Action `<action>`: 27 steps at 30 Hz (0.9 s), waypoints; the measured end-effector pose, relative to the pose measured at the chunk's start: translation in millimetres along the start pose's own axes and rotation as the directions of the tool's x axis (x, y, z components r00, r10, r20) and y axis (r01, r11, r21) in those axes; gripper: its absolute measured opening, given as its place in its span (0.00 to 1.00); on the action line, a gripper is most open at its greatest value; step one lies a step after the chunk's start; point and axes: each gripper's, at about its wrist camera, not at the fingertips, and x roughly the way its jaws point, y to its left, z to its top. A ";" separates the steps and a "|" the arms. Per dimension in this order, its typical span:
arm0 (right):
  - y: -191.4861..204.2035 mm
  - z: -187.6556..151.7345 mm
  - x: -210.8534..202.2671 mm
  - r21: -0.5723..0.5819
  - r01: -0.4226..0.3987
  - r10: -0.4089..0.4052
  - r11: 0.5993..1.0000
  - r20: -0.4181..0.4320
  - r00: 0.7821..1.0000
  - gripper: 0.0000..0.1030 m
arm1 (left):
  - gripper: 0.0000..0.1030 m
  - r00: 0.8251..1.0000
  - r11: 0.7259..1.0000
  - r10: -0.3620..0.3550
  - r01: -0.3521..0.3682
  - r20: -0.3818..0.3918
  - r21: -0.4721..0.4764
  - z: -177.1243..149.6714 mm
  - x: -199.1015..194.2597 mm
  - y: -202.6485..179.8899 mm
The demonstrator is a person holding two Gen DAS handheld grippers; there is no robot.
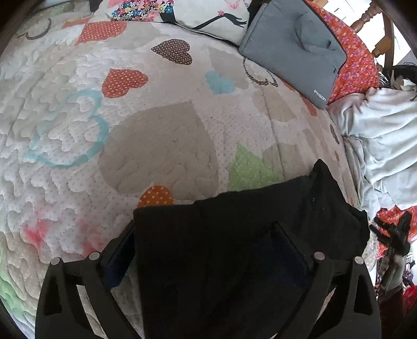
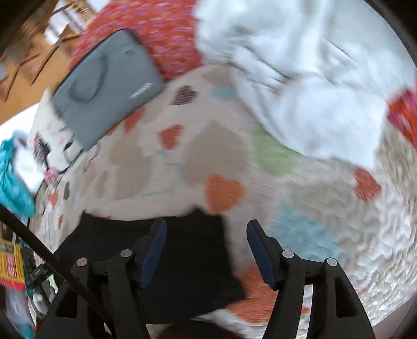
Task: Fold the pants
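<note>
The black pants (image 1: 234, 234) lie folded on the heart-patterned quilt (image 1: 156, 130), low in the left wrist view. My left gripper (image 1: 206, 234) is open, its fingers spread wide on either side of the pants' near edge, which drapes between them. In the blurred right wrist view the pants (image 2: 187, 250) lie at the lower left, and my right gripper (image 2: 204, 229) is open and empty just above their right edge. The right gripper's blue pads (image 2: 153, 250) stand well apart.
A grey padded case (image 1: 294, 44) lies at the quilt's far right, beside a patterned pillow (image 1: 213, 15). A crumpled pale blue-white cloth (image 1: 385, 146) is heaped at the right on a red floral cover (image 1: 357, 60). Wooden furniture (image 1: 383, 31) stands behind.
</note>
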 end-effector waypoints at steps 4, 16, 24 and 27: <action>-12.4 -3.0 23.5 0.030 -0.128 0.129 0.991 -0.029 0.991 0.67 | 0.65 0.998 0.998 0.042 -0.040 -0.041 0.042 1.9 -0.8 -4.9; 52.1 -16.3 64.6 -0.114 -0.211 0.184 0.971 -0.213 0.960 0.13 | 0.49 0.998 0.998 0.053 -0.053 -0.014 -0.019 7.7 6.6 -18.8; 66.0 20.8 26.7 -0.136 -0.220 0.210 0.966 -0.085 0.974 0.13 | 0.44 0.999 0.997 -0.033 0.035 0.038 -0.062 27.2 -17.7 -22.4; 72.6 28.9 22.5 -0.152 -0.216 0.206 0.965 -0.081 0.975 0.13 | 0.44 0.999 0.998 -0.019 0.021 0.038 -0.062 35.9 -19.8 -25.6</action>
